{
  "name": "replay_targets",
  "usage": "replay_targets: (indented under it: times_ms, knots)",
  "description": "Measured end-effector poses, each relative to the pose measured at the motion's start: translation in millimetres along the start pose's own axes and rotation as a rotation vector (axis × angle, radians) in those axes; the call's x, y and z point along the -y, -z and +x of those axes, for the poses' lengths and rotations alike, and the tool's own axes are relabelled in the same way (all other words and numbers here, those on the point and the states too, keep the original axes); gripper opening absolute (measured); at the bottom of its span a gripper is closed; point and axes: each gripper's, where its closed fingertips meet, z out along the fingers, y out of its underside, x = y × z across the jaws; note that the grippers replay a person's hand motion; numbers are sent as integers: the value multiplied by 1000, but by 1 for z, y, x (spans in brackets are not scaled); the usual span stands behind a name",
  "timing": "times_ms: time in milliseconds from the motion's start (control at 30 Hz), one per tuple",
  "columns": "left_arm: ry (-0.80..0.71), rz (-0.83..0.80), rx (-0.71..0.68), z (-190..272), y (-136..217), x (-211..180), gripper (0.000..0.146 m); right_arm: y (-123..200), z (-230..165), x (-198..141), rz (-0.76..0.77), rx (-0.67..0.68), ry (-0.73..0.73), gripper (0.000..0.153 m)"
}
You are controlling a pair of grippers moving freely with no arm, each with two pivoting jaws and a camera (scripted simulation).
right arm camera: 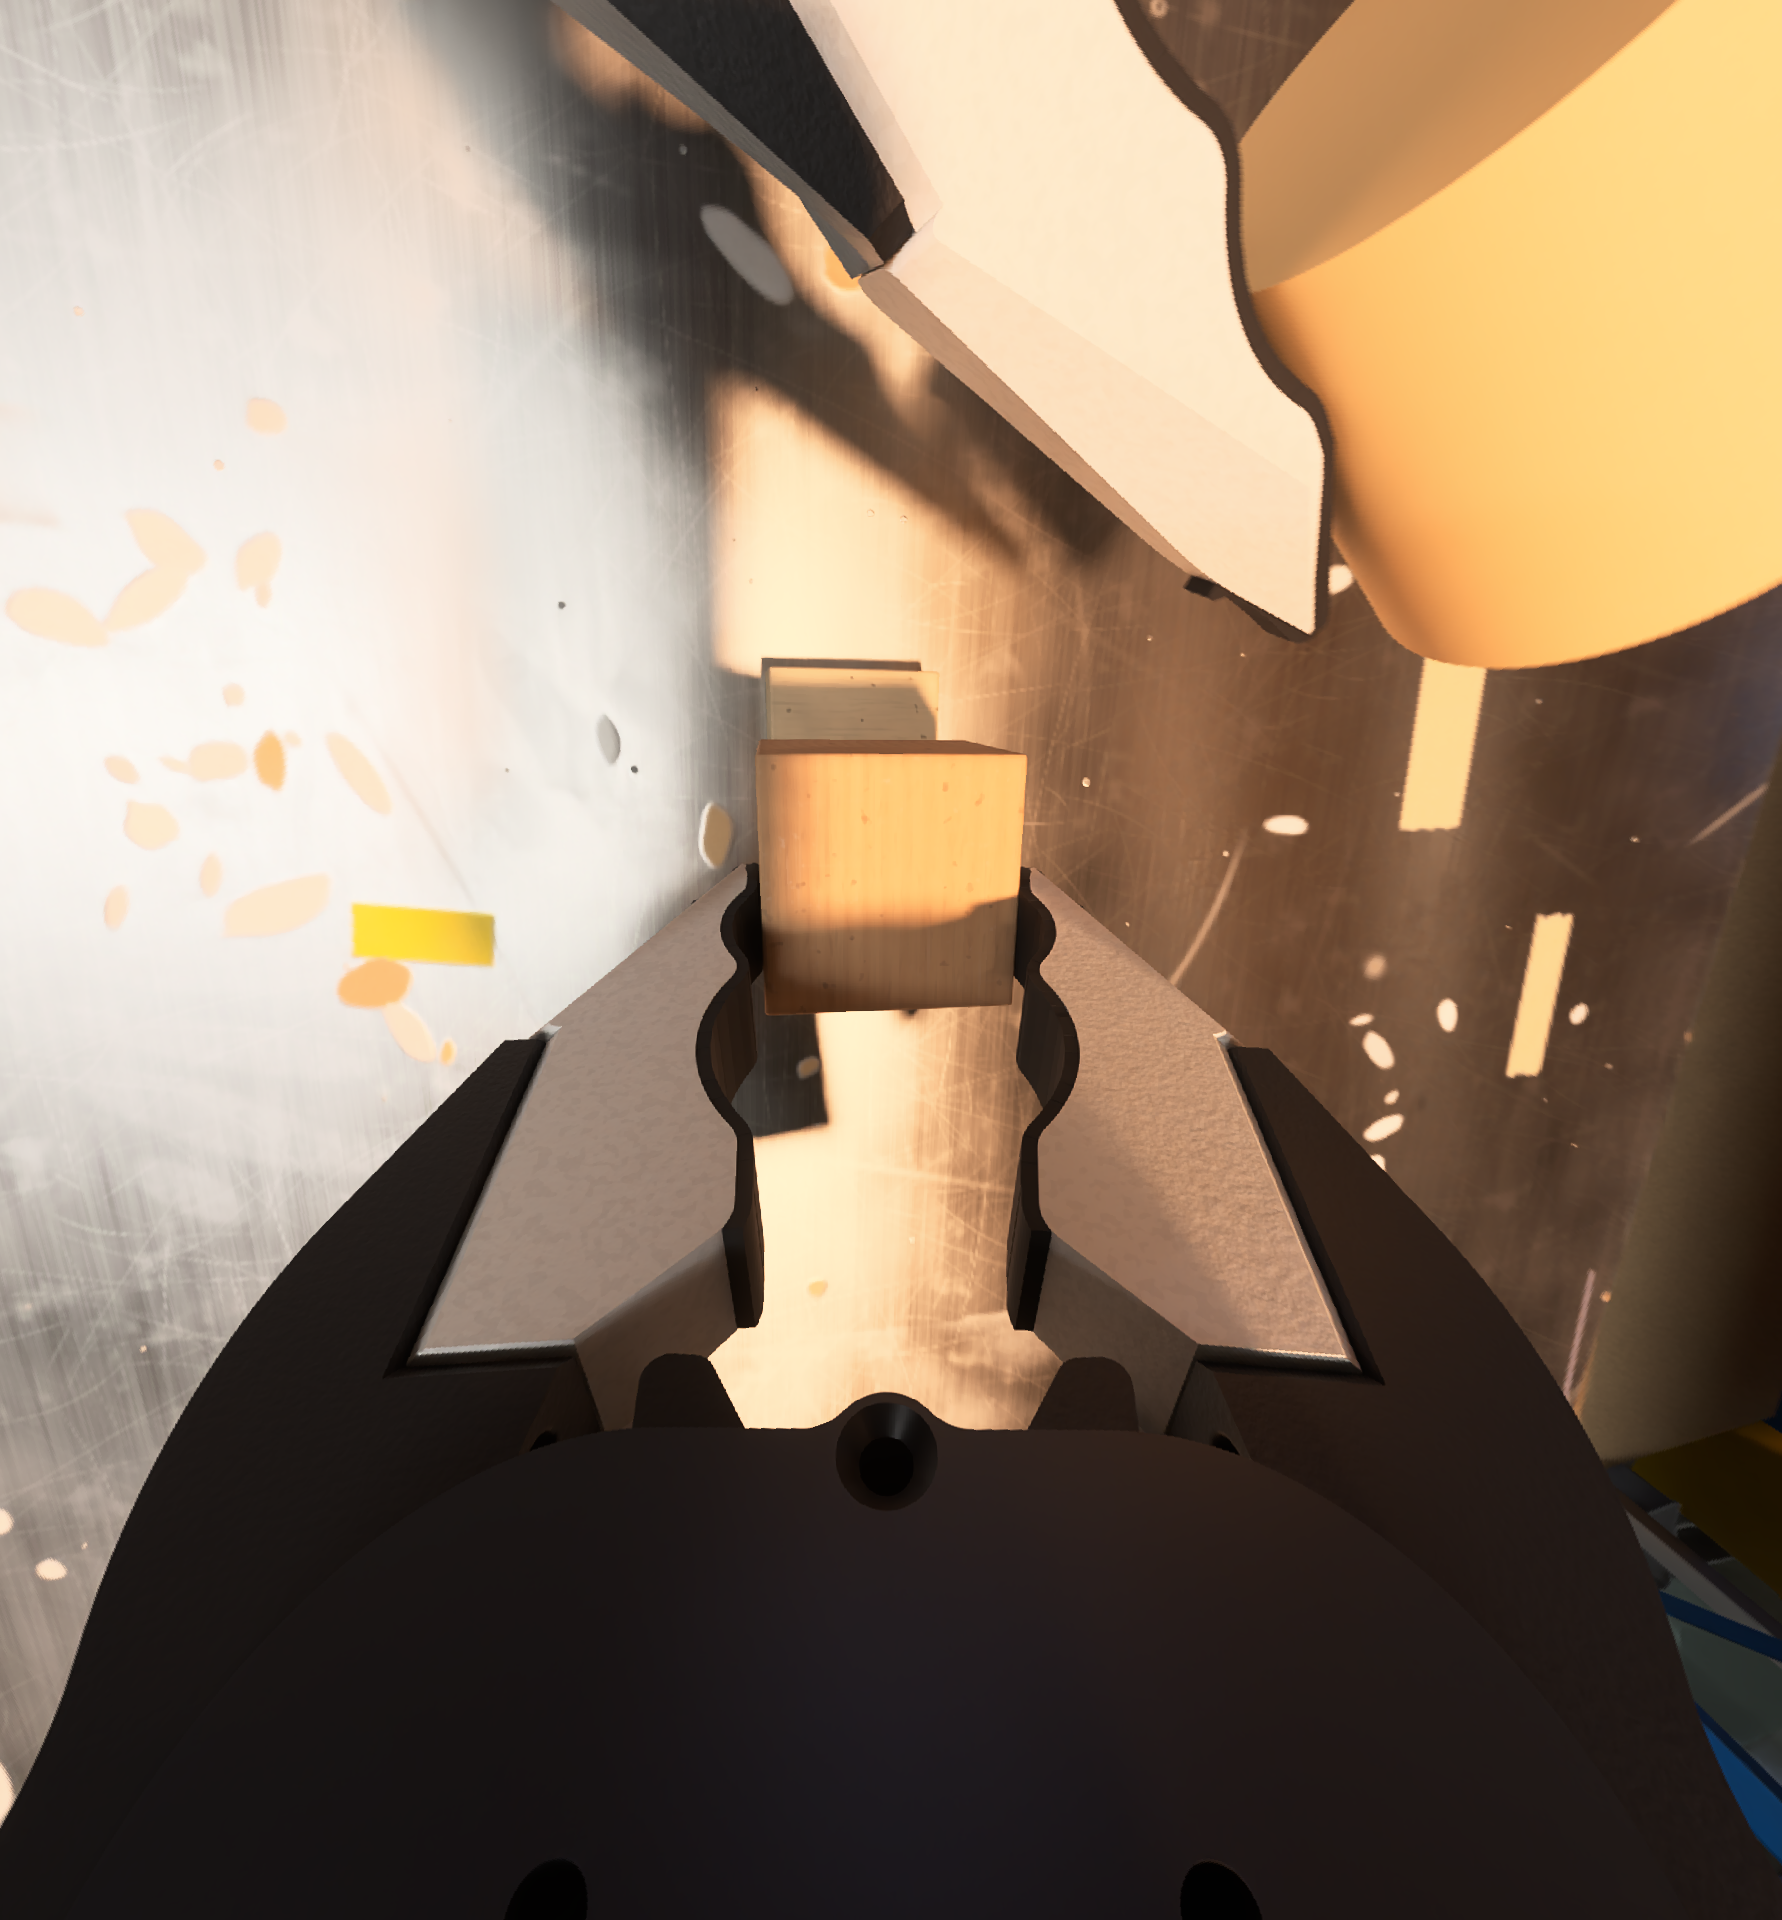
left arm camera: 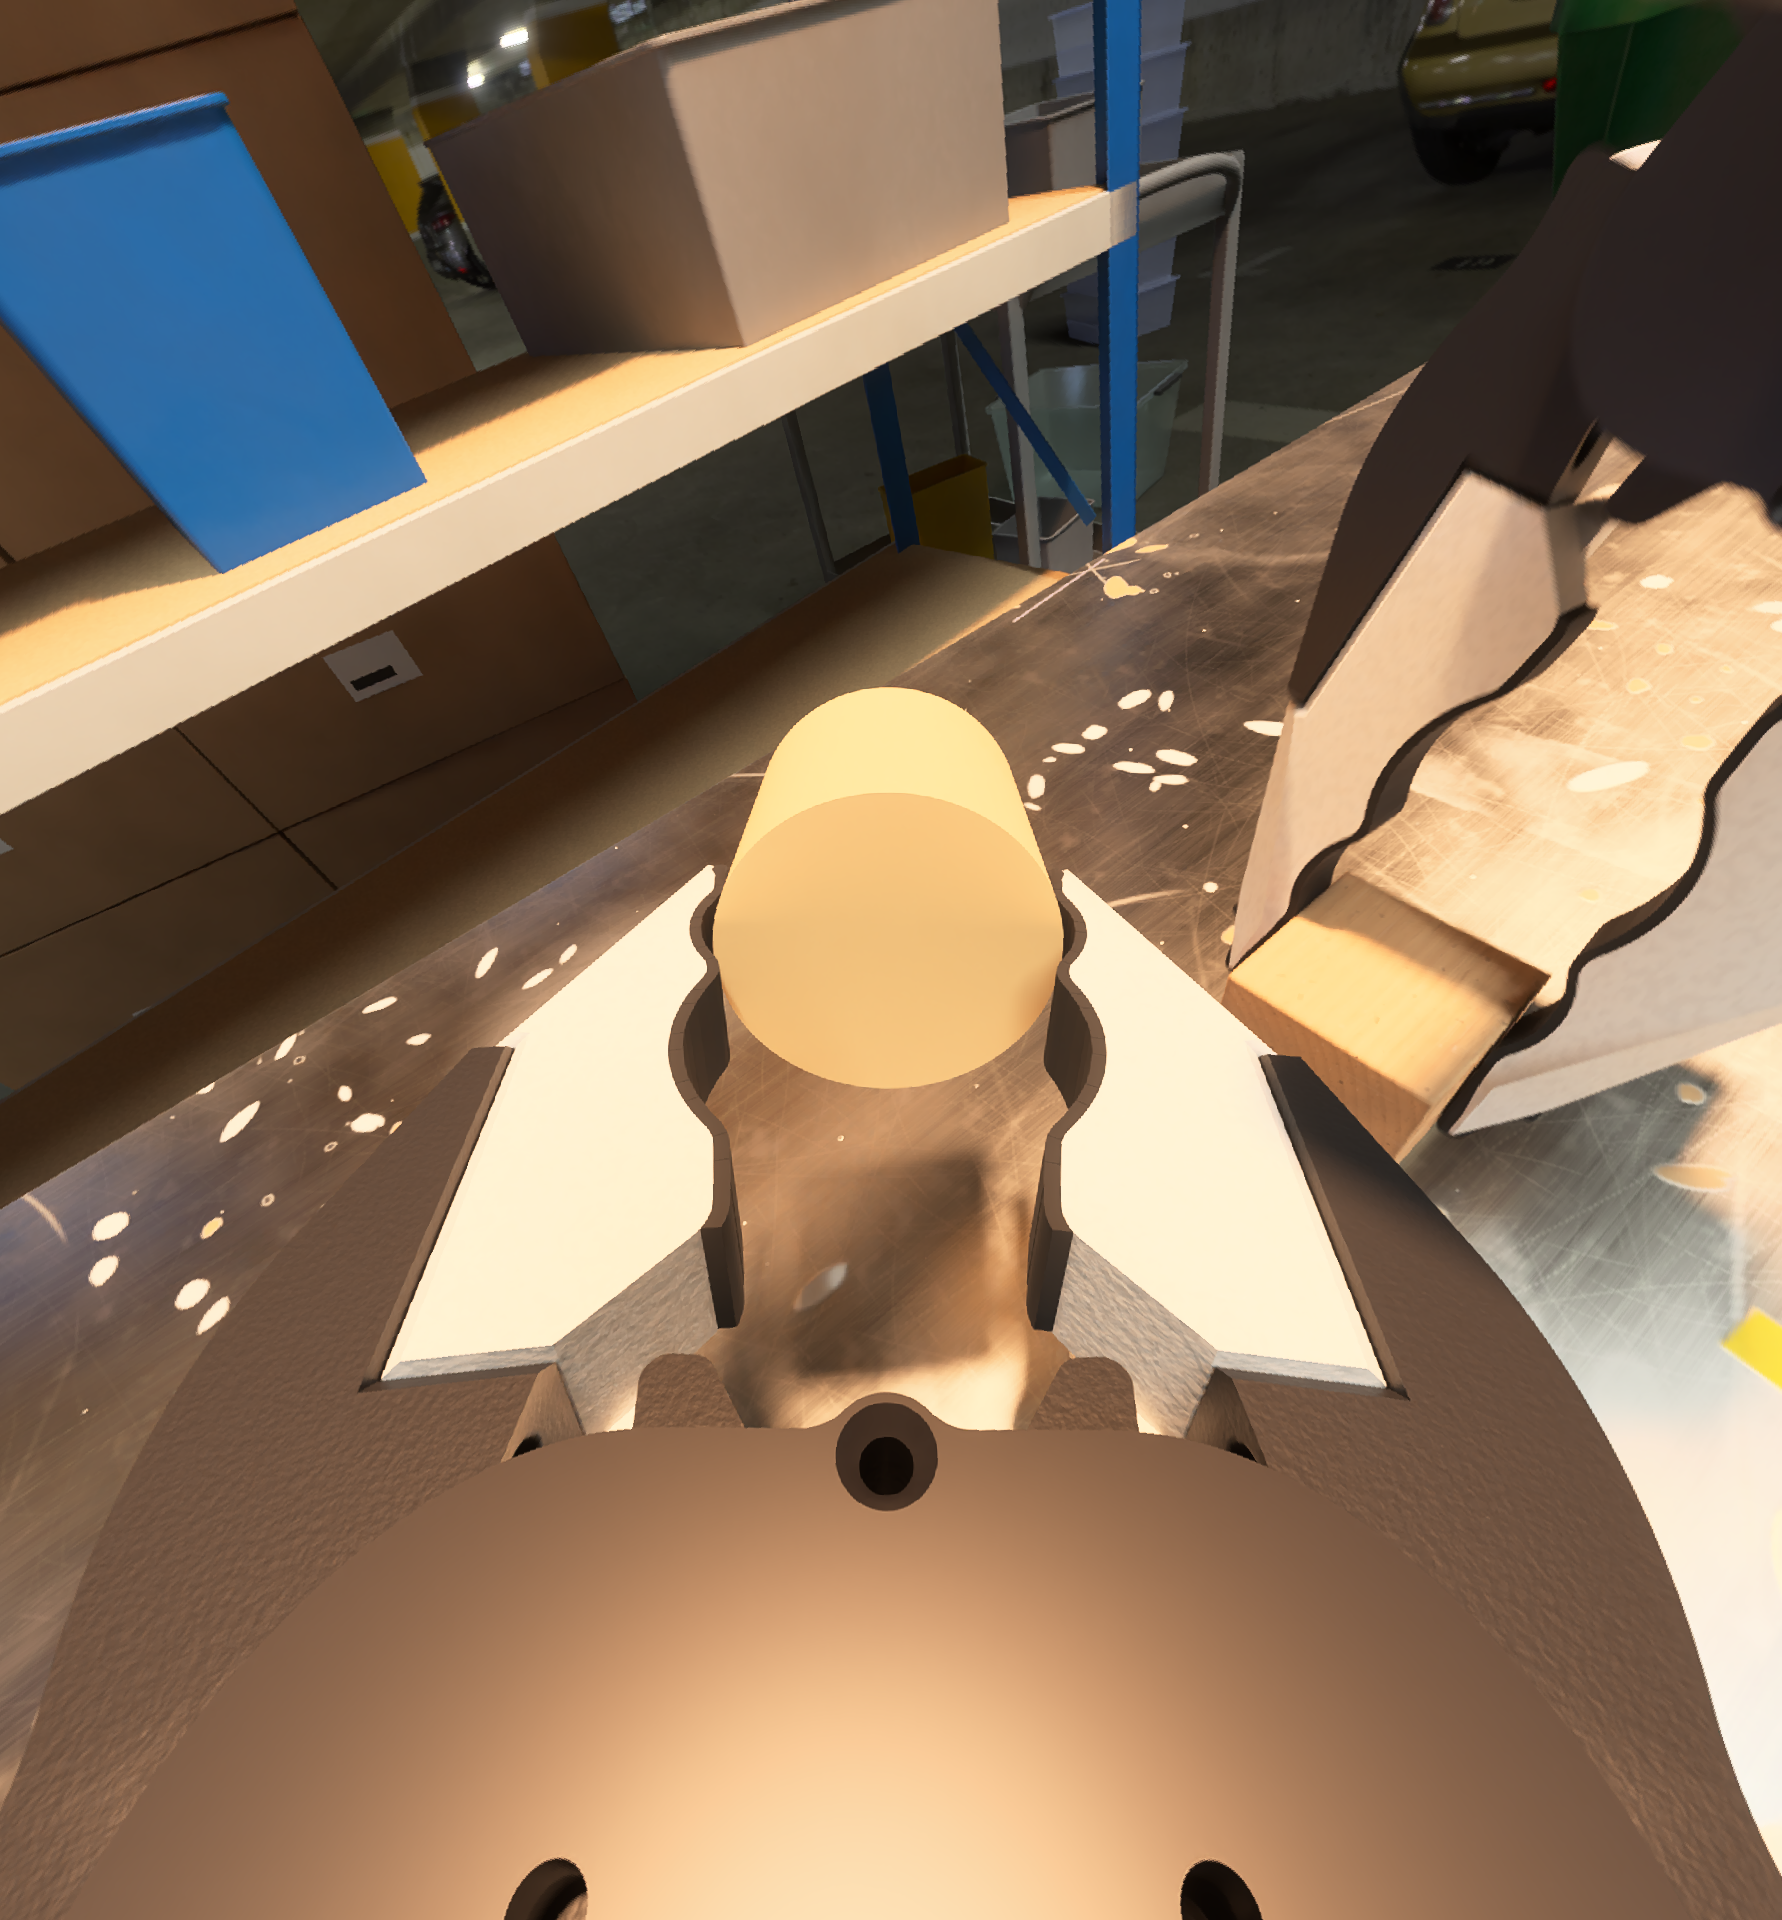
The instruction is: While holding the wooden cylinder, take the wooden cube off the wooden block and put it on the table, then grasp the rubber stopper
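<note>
My left gripper (left arm camera: 887,883) is shut on the pale wooden cylinder (left arm camera: 887,966) and holds it above the scratched metal table (left arm camera: 451,1164). My right gripper (right arm camera: 889,883) is shut on the wooden cube (right arm camera: 892,831), gripped at the fingertips low over the table (right arm camera: 243,1143). A paler wooden face (right arm camera: 851,701) shows just beyond the cube; I cannot tell whether it is the wooden block or a reflection. In the left wrist view the right gripper (left arm camera: 1375,1029) and its cube (left arm camera: 1386,987) are close on the right. In the right wrist view the cylinder (right arm camera: 1541,416) hangs at the upper right. No rubber stopper is clearly in view.
A shelf (left arm camera: 554,447) with a cardboard box (left arm camera: 741,177) and a blue panel (left arm camera: 170,312) runs along the table's far side. Yellow tape marks (right arm camera: 421,933) and pale paint flecks dot the table. The two grippers are close together.
</note>
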Motion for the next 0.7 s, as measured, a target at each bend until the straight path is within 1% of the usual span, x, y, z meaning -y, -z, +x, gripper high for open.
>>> replay_targets:
  times_ms: [100, 167, 200, 300, 367, 433, 467, 500, 567, 633, 700]
  knots:
    - [5, 1, -2, 0, 0, 0, 60, 19, 3, -1, 22, -31, 8, 48]
    - [4, 1, -4, 1, 1, 1, 60, 45, 6, -1, 70, -56, 0, 48]
    - [2, 3, -4, 1, 1, 2, 60, 62, 8, -2, 106, -79, -7, 48]
    - [-2, 16, -2, 2, 4, 5, 60, 127, 14, -12, 260, -193, -44, 48]
    - [-5, 22, -3, 2, 4, 7, 60, 166, 18, -34, 340, -270, -99, 48]
    - [-7, 18, -8, 4, 4, 6, 60, 189, 28, -78, 292, -378, -206, 48]
    - [-8, 14, -10, 5, 3, 6, 60, 193, 30, -104, 243, -404, -275, 48]
    - [-10, 11, -11, 5, 2, 5, 60, 191, 28, -128, 196, -387, -346, 48]
    - [-14, 5, -12, 6, 1, 4, 60, 178, 17, -170, 117, -284, -454, 48]
    - [-15, 1, -13, 7, 1, 2, 60, 159, 0, -196, 64, -134, -519, 48]
    - [-16, -5, -14, 7, 0, 1, 60, 142, -12, -207, 38, -9, -553, 48]
